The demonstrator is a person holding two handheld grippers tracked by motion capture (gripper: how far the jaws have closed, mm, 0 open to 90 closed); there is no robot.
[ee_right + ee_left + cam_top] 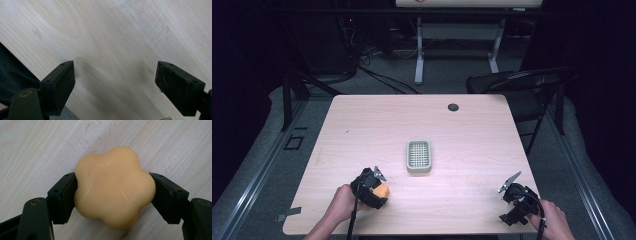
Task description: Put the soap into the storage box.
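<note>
A pale orange flower-shaped soap (113, 187) lies on the wooden table (362, 130), and my left gripper (113, 195) is shut on it, one black pad pressing each side. In the high view that soap (381, 190) peeks out beside my left gripper (374, 190) near the table's front left. My right gripper (514, 200) rests at the front right corner; in its own view my right gripper (115, 82) stands open over bare wood with nothing between the pads.
A grey slotted soap dish (418, 156) sits at the table's middle. A small dark round cap (453, 107) lies near the far edge. A black folding chair (532, 85) stands beyond the far right corner. The table's edge runs close by the right gripper.
</note>
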